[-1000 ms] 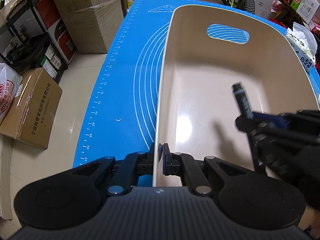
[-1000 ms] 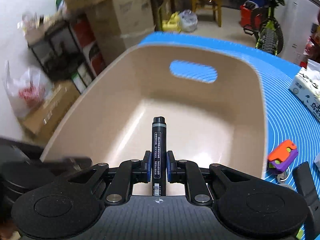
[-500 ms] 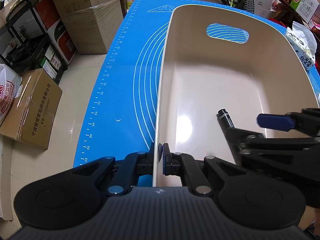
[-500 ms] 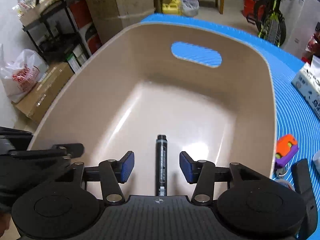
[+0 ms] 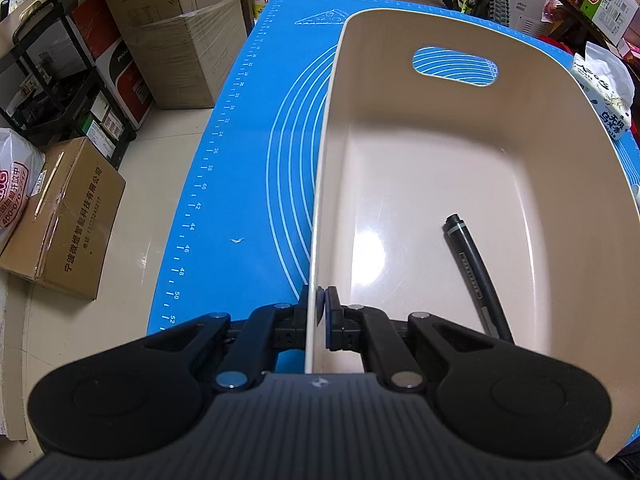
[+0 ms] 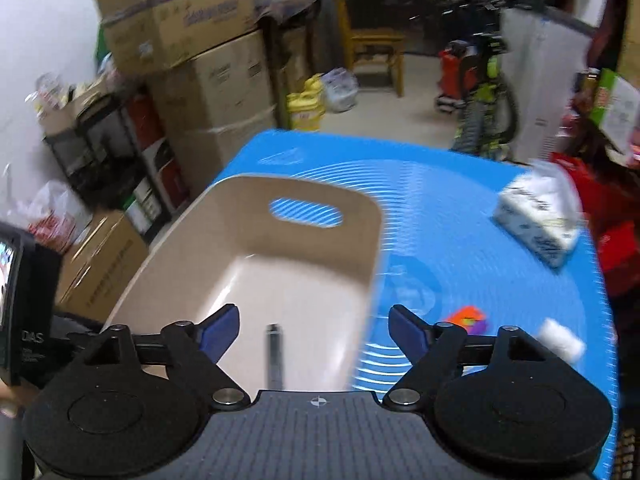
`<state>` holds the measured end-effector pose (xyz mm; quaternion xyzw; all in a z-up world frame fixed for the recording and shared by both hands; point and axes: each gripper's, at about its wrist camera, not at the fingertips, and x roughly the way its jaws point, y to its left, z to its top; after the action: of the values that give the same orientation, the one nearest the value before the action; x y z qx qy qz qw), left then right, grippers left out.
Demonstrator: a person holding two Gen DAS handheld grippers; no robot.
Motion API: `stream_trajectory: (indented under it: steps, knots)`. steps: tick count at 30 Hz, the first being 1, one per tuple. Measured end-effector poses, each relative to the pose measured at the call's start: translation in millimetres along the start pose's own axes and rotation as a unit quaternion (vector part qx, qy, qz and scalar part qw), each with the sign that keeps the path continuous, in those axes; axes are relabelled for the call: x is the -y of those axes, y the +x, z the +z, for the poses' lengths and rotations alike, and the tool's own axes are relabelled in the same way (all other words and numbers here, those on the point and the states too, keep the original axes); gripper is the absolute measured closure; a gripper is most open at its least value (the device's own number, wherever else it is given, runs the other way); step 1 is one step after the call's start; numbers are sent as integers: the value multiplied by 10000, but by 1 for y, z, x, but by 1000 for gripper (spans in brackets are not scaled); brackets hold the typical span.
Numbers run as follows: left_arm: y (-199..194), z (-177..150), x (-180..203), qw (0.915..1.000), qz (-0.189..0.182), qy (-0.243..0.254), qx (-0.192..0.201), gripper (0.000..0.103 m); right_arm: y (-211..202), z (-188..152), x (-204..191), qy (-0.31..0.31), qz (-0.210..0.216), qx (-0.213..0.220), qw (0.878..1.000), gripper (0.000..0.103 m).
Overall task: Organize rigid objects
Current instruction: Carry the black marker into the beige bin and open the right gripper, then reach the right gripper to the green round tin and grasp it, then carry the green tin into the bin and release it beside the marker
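A beige plastic bin (image 5: pixel 532 96) with a handle slot stands on the blue mat (image 5: pixel 248 168). My left gripper (image 5: pixel 318 316) is shut on the bin's near left rim. A black marker (image 5: pixel 476 272) lies on the bin floor at the right; it also shows in the right wrist view (image 6: pixel 274 354). My right gripper (image 6: pixel 314 332) is open and empty, raised above the bin's (image 6: pixel 256 216) near end. An orange and purple toy (image 6: pixel 470 318) and a small white cylinder (image 6: pixel 560 344) lie on the mat (image 6: pixel 440 208) right of the bin.
A white tissue pack (image 6: pixel 536 224) sits at the mat's far right, also in the left wrist view (image 5: pixel 604 96). Cardboard boxes (image 5: pixel 64 216) and a black shelf (image 5: pixel 48 80) stand on the floor left of the table. A bicycle (image 6: pixel 484 108) and chair (image 6: pixel 376 48) are beyond.
My right gripper opened and let go of the black marker, which now lies on the bin floor. The right gripper then rose and drew back. The left gripper stayed on the rim.
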<state>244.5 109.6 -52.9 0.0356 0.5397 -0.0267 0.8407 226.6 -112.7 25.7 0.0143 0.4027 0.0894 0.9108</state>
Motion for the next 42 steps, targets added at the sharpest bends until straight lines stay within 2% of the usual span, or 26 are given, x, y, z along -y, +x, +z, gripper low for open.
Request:
stream_trajectory:
  steps: [2, 5, 8, 15, 20, 28, 30, 31, 36, 42]
  knots:
    - [0, 0, 0, 10000, -5, -6, 0, 97, -6, -4, 19, 35, -203, 30, 9998, 10]
    - [0, 0, -1, 10000, -7, -9, -1, 96, -9, -16, 47, 127, -535, -39, 9985, 10]
    - [0, 0, -1, 10000, -7, -13, -4, 96, -7, -33, 77, 364, -691, -157, 9968, 10]
    - [0, 0, -1, 10000, -6, -15, -3, 96, 20, -80, 118, 596, -921, -837, 9904, 12]
    - [0, 0, -1, 10000, -7, -13, -4, 96, 44, -106, 123, 675, -917, -1285, 9851, 13]
    - [0, -1, -1, 10000, -16, -27, -6, 96, 60, -122, 127, 631, -841, -1554, 9822, 25]
    - [0, -1, -1, 10000, -13, -21, -7, 96, 64, -124, 126, 585, -802, -1620, 9818, 44]
    - [0, -1, -2, 10000, -16, -24, -7, 96, 64, -124, 125, 533, -840, -1620, 9818, 48]
    - [1, -2, -1, 10000, -15, -33, -6, 96, 57, -122, 117, 340, -853, -1458, 9851, 48]
    - [1, -2, -1, 10000, -18, -34, -10, 96, 33, -104, 108, 196, -994, -918, 9906, 48]
